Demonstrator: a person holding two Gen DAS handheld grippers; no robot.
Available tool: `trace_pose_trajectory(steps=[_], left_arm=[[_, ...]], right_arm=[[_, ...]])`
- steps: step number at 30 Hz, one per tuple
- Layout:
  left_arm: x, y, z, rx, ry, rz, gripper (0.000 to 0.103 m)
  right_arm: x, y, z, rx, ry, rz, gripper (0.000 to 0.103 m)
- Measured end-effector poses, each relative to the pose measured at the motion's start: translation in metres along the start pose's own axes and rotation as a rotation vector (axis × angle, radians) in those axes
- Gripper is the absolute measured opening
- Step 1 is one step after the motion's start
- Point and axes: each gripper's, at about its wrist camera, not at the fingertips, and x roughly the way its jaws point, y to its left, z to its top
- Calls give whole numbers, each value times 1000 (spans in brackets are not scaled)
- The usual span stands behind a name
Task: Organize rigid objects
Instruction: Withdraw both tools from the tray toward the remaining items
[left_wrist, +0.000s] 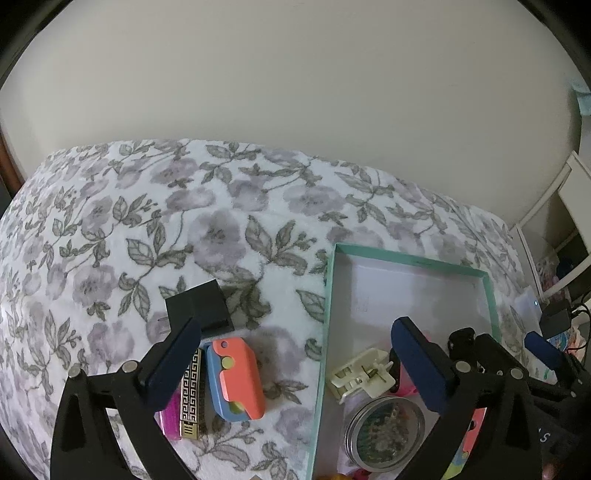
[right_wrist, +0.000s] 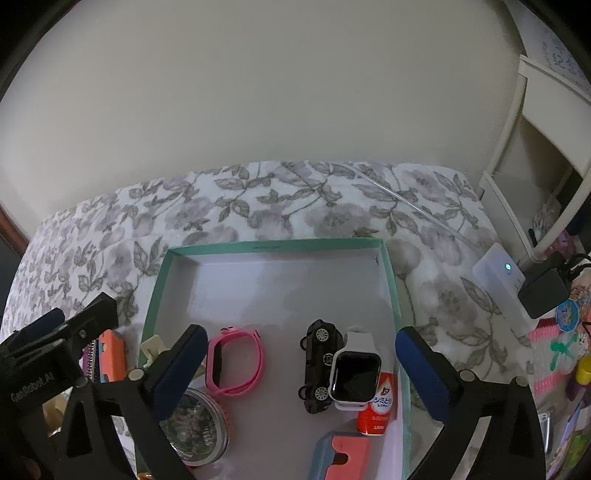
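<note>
A floral-patterned bedspread (right_wrist: 332, 206) covers the bed beneath a plain cream wall (right_wrist: 258, 92). At the right edge stand a white shelf unit (right_wrist: 532, 155), a white device with a lit blue indicator (right_wrist: 498, 273) and a black adapter (right_wrist: 543, 291) just beside it.

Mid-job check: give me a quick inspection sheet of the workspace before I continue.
Surface: floral bedspread.
Job's things: teal box holds pink band, toy car, white watch, red bottle, round tin, white clip. Outside, left of it: black charger, orange-blue case, patterned bar.
Clutter: toys at far right.
Grippers: left gripper open, empty, over the box's left edge; right gripper open, empty, over the box.
Cables: adapter with cords at right.
Surroundings: plain wall, white shelf.
</note>
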Motion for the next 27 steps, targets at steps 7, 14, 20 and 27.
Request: trace_pose_trajectory(steps=[7, 14, 20, 27], left_arm=[[1, 19, 3, -38, 15, 1, 103], [-3, 47, 7, -80, 19, 18, 103], [-15, 75, 12, -131, 3, 10, 103], [-19, 113, 14, -159, 48, 15, 103]], right_arm=[[4, 10, -2, -31, 9, -1, 103], [6, 31, -5, -81, 11, 6, 103], [5, 55, -7, -114, 6, 23, 103], [7, 90, -10, -157, 12, 72, 103]])
